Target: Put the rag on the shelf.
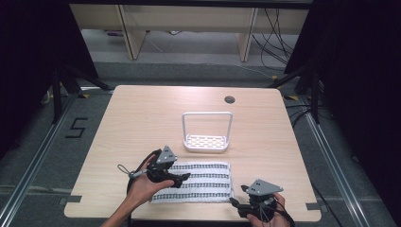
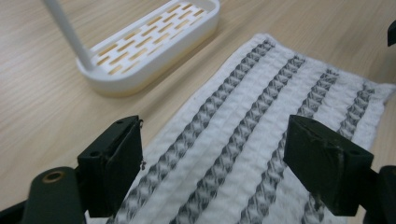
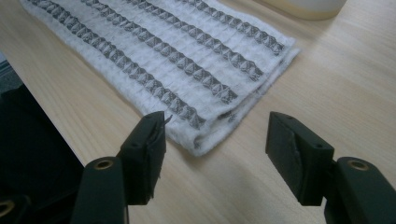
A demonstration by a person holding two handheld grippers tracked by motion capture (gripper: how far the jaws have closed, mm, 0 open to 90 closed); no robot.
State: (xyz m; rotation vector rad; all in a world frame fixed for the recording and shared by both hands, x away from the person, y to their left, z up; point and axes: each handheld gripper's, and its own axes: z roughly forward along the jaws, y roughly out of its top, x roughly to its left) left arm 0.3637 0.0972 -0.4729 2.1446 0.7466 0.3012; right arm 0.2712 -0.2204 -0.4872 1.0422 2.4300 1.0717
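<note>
Pale wood makes up the tabletop (image 1: pixel 142 123), and grey floor and dark curtains lie around it. A white cloth with grey stripes (image 1: pixel 198 182) lies flat on the near part of the wood.

The left claw (image 1: pixel 182 178) hangs over the left end of the cloth. Its two black jaws stand wide apart and hold nothing. In the left gripper view the striped cloth (image 2: pixel 252 135) runs between the jaws and on ahead of them. A hand (image 1: pixel 142 189) holds this claw from behind.

The right claw (image 1: pixel 238 196) sits low, just beside the right corner of the cloth. Its jaws are wide apart too, with nothing in them. In the right gripper view the corner of the cloth (image 3: pixel 205 140) lies right in front of the gap, a bit nearer the left jaw.

A white tray with a tall loop handle (image 1: pixel 206 144) stands past the cloth, ahead of both claws. Its floor has rows of little slots. Nothing lies in the tray (image 2: pixel 140 79).
</note>
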